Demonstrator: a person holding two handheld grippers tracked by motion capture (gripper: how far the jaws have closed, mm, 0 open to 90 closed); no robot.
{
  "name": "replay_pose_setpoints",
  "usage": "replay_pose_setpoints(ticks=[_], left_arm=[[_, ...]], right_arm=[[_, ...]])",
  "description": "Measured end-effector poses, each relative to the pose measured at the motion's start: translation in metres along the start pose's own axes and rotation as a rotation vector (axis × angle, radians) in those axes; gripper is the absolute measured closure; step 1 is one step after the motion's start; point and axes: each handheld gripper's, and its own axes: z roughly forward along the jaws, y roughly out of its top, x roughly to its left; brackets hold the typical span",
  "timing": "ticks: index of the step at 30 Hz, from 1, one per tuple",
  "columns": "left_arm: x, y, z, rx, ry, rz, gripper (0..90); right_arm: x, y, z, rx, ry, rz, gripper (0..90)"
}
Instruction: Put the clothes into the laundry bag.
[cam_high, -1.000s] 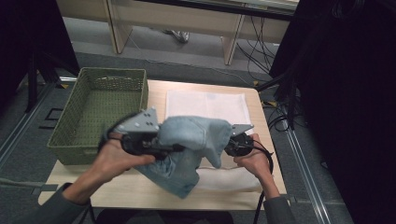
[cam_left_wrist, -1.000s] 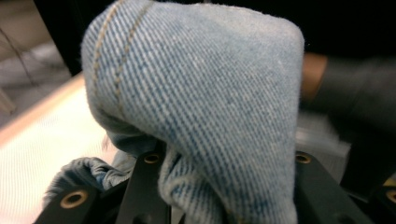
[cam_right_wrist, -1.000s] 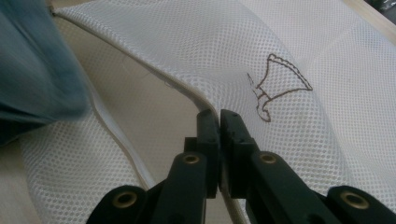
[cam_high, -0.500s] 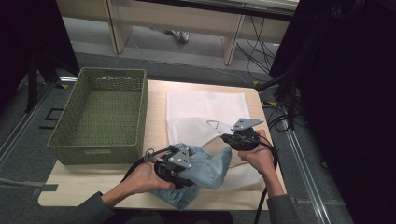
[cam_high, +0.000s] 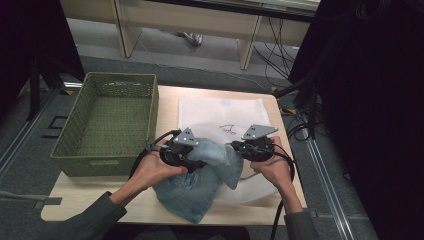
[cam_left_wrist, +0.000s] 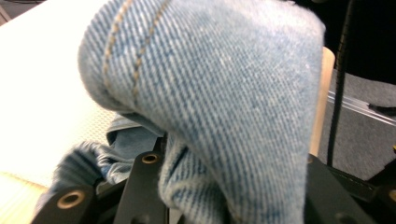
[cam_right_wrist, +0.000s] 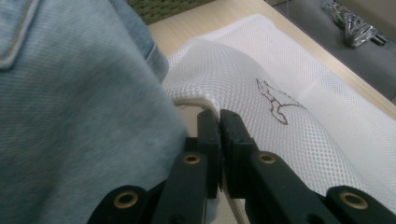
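Jeans (cam_high: 200, 180) sit bunched at lower centre of the table (cam_high: 165, 102), left gripper (cam_high: 182, 152) jaws clamped on denim. Right gripper (cam_right_wrist: 219, 123) jaws are pinched shut on the mesh bag (cam_high: 220, 112) edge. That thin hem could slip free, closing the opening.

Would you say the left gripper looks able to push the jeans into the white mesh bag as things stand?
Probably yes. The right gripper pinches the white mesh bag at its rim and lifts the mouth, and the left gripper, shut on the jeans, sits right beside that opening with nothing between.
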Motion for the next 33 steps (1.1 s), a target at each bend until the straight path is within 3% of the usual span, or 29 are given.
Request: replay_pose_setpoints(ticks=[2, 3, 6, 8, 9, 10, 11, 13, 16, 18, 19, 20, 22, 24, 26, 27, 29, 30, 32, 33], left_arm=[[-0.008, -0.006, 0.019, 0.06, -0.034, 0.012, 63.8], [-0.014, -0.011, 0.032, 0.078, -0.065, -0.002, 63.8], [-0.027, -0.019, 0.067, 0.167, -0.116, 0.057, 63.5], [-0.029, -0.019, 0.073, 0.177, -0.12, 0.064, 63.0], [-0.03, -0.019, 0.083, 0.169, -0.135, 0.046, 63.0], [-0.028, -0.019, 0.087, 0.159, -0.141, 0.041, 62.9], [-0.028, -0.019, 0.09, 0.148, -0.186, 0.013, 62.8], [-0.034, -0.016, 0.084, 0.147, -0.248, 0.071, 62.2], [-0.045, -0.011, 0.07, 0.136, -0.271, 0.114, 62.2], [-0.041, -0.009, 0.073, 0.131, -0.253, 0.07, 62.1], [-0.037, -0.009, 0.076, 0.133, -0.241, 0.068, 62.2], [-0.03, -0.009, 0.083, 0.139, -0.195, 0.041, 62.2], [-0.018, -0.01, 0.094, 0.171, -0.097, 0.026, 62.3], [-0.008, -0.008, 0.099, 0.161, -0.064, -0.031, 62.4], [-0.002, -0.001, 0.093, 0.152, -0.026, -0.029, 62.3], [-0.002, -0.001, 0.093, 0.152, -0.026, -0.029, 62.4], [0.003, 0.014, 0.076, 0.119, 0.063, -0.013, 62.3], [0.004, 0.017, 0.073, 0.115, 0.082, -0.015, 62.3], [0.007, 0.019, 0.073, 0.106, 0.106, -0.015, 62.2], [0.015, 0.012, 0.092, 0.137, 0.115, -0.03, 61.5]], right_arm=[[-0.001, 0.001, 0.001, 0.0, 0.008, -0.003, 88.2], [-0.001, 0.001, 0.001, 0.001, -0.005, 0.003, 88.2], [0.001, 0.002, 0.002, 0.012, -0.009, 0.017, 88.3], [0.001, 0.003, 0.001, 0.005, -0.017, 0.011, 88.3], [0.0, 0.003, 0.002, -0.008, -0.011, -0.008, 88.3], [0.0, 0.004, 0.0, -0.014, -0.017, 0.002, 88.2], [0.0, 0.004, -0.001, -0.006, -0.022, 0.006, 88.2], [-0.001, 0.004, -0.002, -0.02, -0.02, 0.002, 88.2], [-0.004, 0.002, -0.002, -0.02, -0.03, 0.008, 88.2], [-0.006, 0.001, -0.003, -0.018, -0.038, 0.03, 88.3], [-0.006, 0.0, -0.002, -0.021, -0.033, 0.03, 88.3], [-0.005, 0.001, -0.003, -0.019, -0.029, 0.024, 88.2], [-0.002, 0.003, -0.002, -0.022, -0.027, 0.012, 88.2], [0.002, 0.006, -0.001, -0.011, -0.02, -0.008, 88.3], [0.004, 0.007, 0.0, -0.021, -0.018, -0.015, 88.3], [0.004, 0.007, 0.0, -0.021, -0.018, -0.015, 88.3], [0.006, 0.011, -0.002, -0.042, -0.012, -0.01, 89.0], [0.006, 0.011, -0.003, -0.049, -0.009, -0.004, 89.6], [0.006, 0.012, -0.004, -0.056, -0.014, -0.003, 89.6], [0.006, 0.011, -0.002, -0.04, -0.019, -0.007, 89.7]])
